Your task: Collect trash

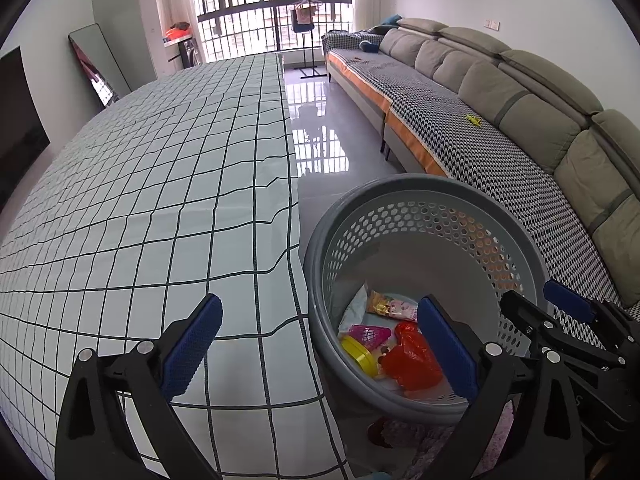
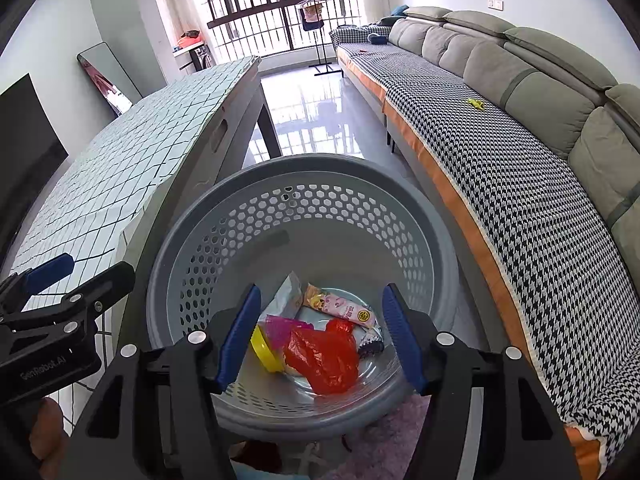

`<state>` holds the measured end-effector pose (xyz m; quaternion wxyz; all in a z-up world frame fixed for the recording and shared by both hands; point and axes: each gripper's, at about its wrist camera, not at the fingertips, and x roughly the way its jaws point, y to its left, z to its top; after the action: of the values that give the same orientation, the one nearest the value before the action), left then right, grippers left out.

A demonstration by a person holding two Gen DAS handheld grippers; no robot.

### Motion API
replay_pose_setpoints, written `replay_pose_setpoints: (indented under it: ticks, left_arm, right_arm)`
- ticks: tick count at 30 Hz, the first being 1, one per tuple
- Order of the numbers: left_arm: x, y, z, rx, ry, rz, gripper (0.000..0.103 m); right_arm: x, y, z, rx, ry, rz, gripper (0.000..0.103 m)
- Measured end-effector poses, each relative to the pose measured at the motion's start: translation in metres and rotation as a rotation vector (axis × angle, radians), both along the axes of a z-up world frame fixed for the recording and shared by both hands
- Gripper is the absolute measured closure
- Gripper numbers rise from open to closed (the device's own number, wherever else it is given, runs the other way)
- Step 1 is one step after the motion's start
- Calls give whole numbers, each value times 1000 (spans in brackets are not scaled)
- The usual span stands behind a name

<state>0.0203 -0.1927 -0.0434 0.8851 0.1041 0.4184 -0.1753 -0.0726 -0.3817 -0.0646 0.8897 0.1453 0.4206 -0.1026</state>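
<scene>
A grey perforated basket (image 2: pixel 224 240) stands on the floor between table and sofa; it also shows in the left wrist view (image 1: pixel 516 240). Inside lie a red plastic bag (image 2: pixel 324 354), a yellow lid (image 2: pixel 264 350), a pink shuttlecock (image 1: pixel 370 334), a pink snack wrapper (image 2: pixel 340 308) and a white wrapper (image 2: pixel 286 294). My right gripper (image 2: pixel 320 336) is open and empty above the basket mouth. My left gripper (image 1: pixel 320 344) is open and empty over the table's right edge, one finger over the basket. A small yellow item (image 2: pixel 476 103) lies on the sofa seat.
The table (image 1: pixel 140 200) with a checked cloth lies left of the basket. A long grey sofa (image 2: pixel 540 92) with a houndstooth cover runs along the right. Glossy tiled floor (image 2: pixel 312 108) stretches toward the barred window. A pink rug (image 2: pixel 384 440) lies under the basket.
</scene>
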Motion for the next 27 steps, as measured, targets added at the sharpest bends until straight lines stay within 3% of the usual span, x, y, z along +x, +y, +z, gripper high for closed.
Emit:
replay_pose_setpoints:
  ticks: [27]
  left_arm:
    - [-1, -5, -3, 31, -16, 22, 6]
  right_arm:
    - [1, 1, -1, 8, 3, 5, 42]
